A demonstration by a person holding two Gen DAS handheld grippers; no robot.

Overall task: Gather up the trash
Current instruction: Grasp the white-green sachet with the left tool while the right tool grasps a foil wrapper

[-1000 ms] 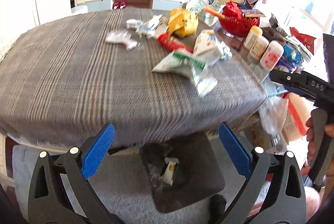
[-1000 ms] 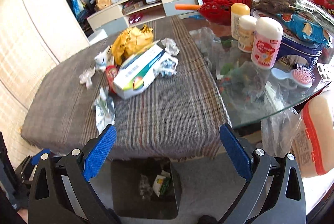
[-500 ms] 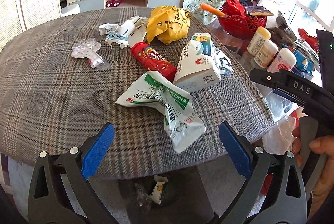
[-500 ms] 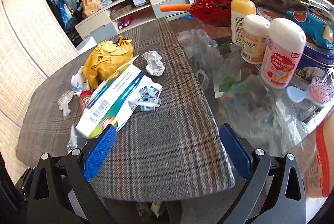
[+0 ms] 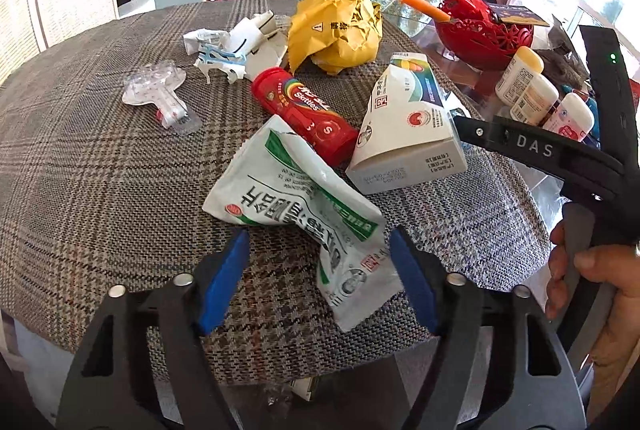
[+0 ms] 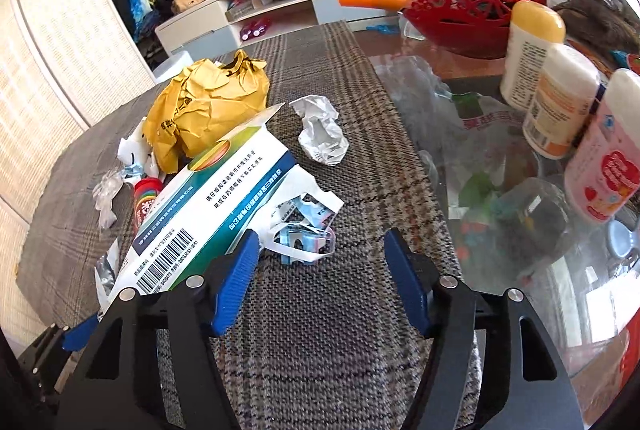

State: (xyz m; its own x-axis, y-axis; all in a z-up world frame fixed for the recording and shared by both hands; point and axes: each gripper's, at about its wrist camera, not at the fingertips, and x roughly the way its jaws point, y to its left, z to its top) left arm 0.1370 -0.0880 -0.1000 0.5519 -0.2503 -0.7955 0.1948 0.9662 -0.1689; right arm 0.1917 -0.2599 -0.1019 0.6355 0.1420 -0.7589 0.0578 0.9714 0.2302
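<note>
The round tabletop [image 5: 80,165], draped in a grey plaid woven cloth, carried the litter in a loose heap toward its far side, probably so that each piece could be lifted toward the dark bin glimpsed below the near edge. The crumpled yellow paper bag [image 5: 336,29] lay farthest back; in front of it the white and blue cardboard medicine box [image 5: 408,125] rested beside the red cylindrical Skittles tube [image 5: 304,113]. The white and green torn plastic pouch [image 5: 300,205] lay nearest you, its lower end between the blue pads. You held your left gripper [image 5: 318,278] tilted down over that pouch, jaws part open and just closing, not yet pressing it. Your right gripper [image 6: 318,276] hovered before the torn white plastic scrap with the clear blue blister [image 6: 304,238], jaws likewise half narrowed and closing, with nothing yet between them. A crumpled white tissue [image 6: 320,133] lay beyond. Compared with a second earlier, both grippers stood closer and lower over the cloth, and both pairs of jaws, then fully wide, had narrowed.
</note>
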